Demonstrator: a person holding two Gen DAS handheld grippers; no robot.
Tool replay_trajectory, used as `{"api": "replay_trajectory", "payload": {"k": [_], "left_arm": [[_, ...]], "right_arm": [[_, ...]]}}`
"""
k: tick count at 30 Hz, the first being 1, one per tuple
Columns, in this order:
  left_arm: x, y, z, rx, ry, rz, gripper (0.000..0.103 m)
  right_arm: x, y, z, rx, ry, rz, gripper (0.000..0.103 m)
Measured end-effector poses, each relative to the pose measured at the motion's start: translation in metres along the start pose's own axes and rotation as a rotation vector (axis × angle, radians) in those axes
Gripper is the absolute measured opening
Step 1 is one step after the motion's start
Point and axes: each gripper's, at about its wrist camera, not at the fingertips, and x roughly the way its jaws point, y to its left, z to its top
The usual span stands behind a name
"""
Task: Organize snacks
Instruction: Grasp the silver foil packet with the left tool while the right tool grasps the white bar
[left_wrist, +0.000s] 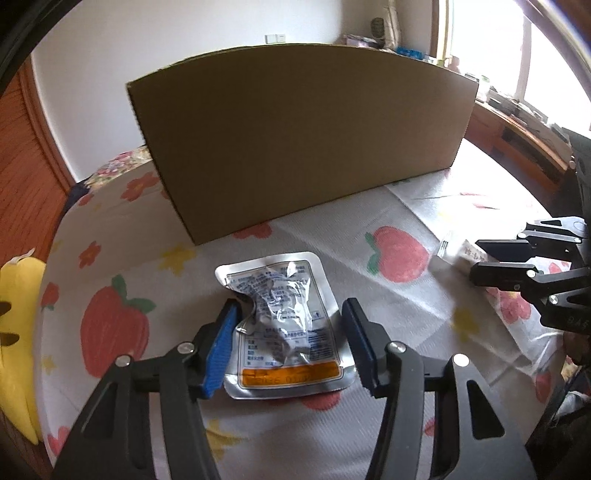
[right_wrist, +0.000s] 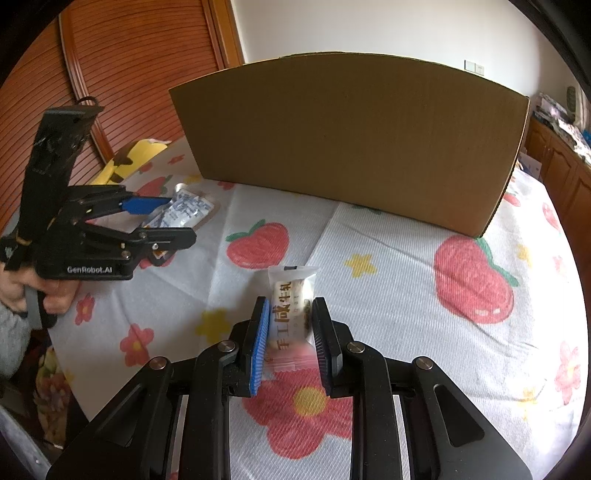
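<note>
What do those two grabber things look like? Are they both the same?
Yes, they match. The left gripper and the right gripper are each black plastic with silver round bolts on jointed arms. Each has one bright blue ribbed pad and one dark one. Seen from the right wrist, the left one reads "GenRobot.AI" in white, and a grey sleeve shows behind the hand.

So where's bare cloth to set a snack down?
Bare patches: between the silver pouch and white candy, and right of the candy before the cardboard box. Crowded at the left edge by the yellow cushion.
</note>
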Motion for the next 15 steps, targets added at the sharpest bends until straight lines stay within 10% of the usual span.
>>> {"api": "replay_trajectory", "payload": {"k": [15], "left_arm": [[-0.027,-0.018,-0.004,-0.017,-0.088,0.087,0.056]], "right_arm": [[-0.002,0.000,-0.001,-0.013,-0.008,0.005,0.021]]}}
